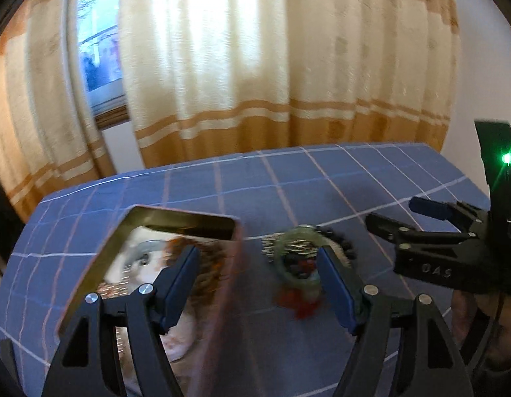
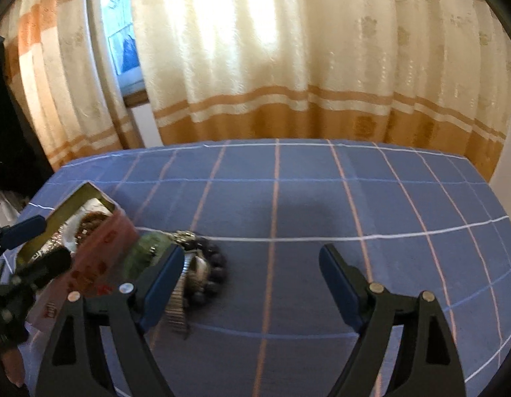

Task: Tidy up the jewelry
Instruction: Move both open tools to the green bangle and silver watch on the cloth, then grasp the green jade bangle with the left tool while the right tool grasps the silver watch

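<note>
Beside the open pink rectangular tin (image 1: pixel 176 264) on the blue checked bench (image 2: pixel 321 198), green bangle (image 1: pixel 295 248), dark bead bracelet (image 2: pixel 212 264) and metal watch-band (image 2: pixel 177 304) await boxing; left tool (image 1: pixel 258 284) and right tool (image 2: pixel 252 284) gape empty, so next comes a pinch.

From my left wrist camera, the only lettering I can read is pale, raised print on the black body of the right tool (image 1: pixel 392 213), at its lower edge; it looks like "DAS" or "OAS", and I cannot tell which. From my right wrist camera, the pink side of the tin box (image 2: pixel 100 258) carries small red marks that may be printed characters, but they are too blurred for me to read. I see no numbers.
</note>
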The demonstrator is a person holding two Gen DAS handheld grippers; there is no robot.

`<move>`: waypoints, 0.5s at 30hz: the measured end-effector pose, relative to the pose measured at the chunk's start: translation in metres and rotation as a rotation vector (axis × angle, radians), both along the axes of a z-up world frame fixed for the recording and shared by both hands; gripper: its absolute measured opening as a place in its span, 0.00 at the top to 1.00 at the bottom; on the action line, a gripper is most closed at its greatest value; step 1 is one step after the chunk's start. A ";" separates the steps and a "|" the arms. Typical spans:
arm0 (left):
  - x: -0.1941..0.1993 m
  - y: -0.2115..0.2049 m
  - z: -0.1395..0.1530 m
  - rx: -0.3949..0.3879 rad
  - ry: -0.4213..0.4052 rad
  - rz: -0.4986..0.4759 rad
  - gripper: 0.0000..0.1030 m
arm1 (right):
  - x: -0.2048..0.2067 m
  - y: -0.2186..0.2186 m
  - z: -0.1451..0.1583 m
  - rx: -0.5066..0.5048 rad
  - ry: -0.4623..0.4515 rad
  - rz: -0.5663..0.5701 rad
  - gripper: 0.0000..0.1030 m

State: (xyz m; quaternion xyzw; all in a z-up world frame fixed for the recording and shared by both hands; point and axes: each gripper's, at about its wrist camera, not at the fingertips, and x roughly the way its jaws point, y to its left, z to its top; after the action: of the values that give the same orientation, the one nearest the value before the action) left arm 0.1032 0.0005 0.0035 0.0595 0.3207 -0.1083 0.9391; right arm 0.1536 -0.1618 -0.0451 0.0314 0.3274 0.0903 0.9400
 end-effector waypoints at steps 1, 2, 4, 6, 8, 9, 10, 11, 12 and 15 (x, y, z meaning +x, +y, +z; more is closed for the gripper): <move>0.004 -0.008 -0.003 0.004 0.008 -0.009 0.29 | 0.000 -0.002 0.000 -0.002 0.004 -0.009 0.16; 0.007 -0.014 -0.006 0.007 0.014 -0.016 0.29 | 0.001 -0.005 0.000 -0.005 0.006 -0.022 0.16; 0.013 -0.023 -0.012 0.009 0.027 -0.029 0.29 | -0.001 -0.011 -0.002 -0.007 0.011 -0.039 0.16; 0.020 -0.033 -0.018 0.025 0.040 -0.026 0.29 | -0.002 -0.018 -0.002 0.000 0.017 -0.052 0.17; 0.026 -0.042 -0.023 0.047 0.050 -0.036 0.29 | -0.003 -0.023 -0.002 -0.001 0.018 -0.072 0.17; 0.027 -0.045 -0.026 0.061 0.053 -0.036 0.29 | -0.003 -0.026 -0.002 0.006 0.017 -0.075 0.17; 0.028 -0.048 -0.029 0.070 0.055 -0.039 0.30 | -0.004 -0.029 -0.002 0.017 0.017 -0.075 0.17; 0.029 -0.050 -0.032 0.080 0.059 -0.046 0.38 | -0.005 -0.030 -0.002 0.021 0.016 -0.078 0.17; 0.030 -0.052 -0.034 0.085 0.065 -0.051 0.47 | -0.005 -0.030 -0.001 0.021 0.015 -0.083 0.17; 0.033 -0.053 -0.042 0.071 0.105 -0.081 0.77 | -0.006 -0.029 -0.001 0.030 0.017 -0.076 0.17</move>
State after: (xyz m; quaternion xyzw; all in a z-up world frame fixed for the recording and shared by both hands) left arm 0.1361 -0.0521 -0.0385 0.1002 0.3707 -0.1377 0.9130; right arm 0.1479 -0.1908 -0.0466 0.0586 0.3328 0.0589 0.9393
